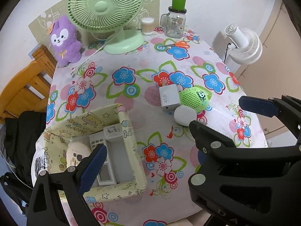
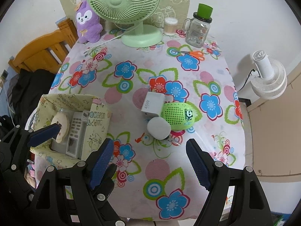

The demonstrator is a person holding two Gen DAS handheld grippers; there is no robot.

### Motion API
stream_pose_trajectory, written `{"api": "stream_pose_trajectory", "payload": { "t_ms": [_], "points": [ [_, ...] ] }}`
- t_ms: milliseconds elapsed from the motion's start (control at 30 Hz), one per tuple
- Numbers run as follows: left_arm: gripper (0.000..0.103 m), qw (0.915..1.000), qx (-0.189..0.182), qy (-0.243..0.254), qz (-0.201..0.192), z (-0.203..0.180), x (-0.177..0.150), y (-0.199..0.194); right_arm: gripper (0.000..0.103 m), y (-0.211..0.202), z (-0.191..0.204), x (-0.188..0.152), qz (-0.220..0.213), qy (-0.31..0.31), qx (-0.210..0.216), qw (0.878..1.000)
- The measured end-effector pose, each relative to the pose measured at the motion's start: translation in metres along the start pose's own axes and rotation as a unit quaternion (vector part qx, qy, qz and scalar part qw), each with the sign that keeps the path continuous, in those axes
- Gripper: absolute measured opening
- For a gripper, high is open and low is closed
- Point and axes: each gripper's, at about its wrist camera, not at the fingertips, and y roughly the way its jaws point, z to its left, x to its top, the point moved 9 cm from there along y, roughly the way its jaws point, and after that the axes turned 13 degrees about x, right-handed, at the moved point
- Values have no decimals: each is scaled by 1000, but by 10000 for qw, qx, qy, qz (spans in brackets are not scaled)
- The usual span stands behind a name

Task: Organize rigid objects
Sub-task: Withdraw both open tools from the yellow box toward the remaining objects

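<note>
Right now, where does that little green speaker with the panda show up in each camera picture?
Left wrist view: green speaker right of centre, beside the white charger.
Right wrist view: green speaker near centre, right of the charger.
Shared landmark: green desk fan at the table's far edge.

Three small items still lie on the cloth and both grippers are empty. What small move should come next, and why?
Probably lower the open right gripper onto the white ball. It lies nearest the fingers, touching the green speaker and the charger, while the fabric box already holds a remote.
</note>
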Motion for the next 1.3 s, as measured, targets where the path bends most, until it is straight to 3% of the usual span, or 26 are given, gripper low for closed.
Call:
{"api": "stream_pose_trajectory", "payload": {
  "t_ms": [433, 800, 1300],
  "points": [
    [98, 9993, 175, 180, -291, -24, 16, -5, 81, -8, -31, 1, -31, 70, 20, 10000],
    [98, 9989, -56, 260, -386, -51, 21, -3, 81, -6, -56, -2, -35, -61, 143, 9999],
    [97, 9996, -203, 176, -50, -76, 7, 25, 81, 9, -82, -11, -93, -485, 412, 9979]
  ]
}}
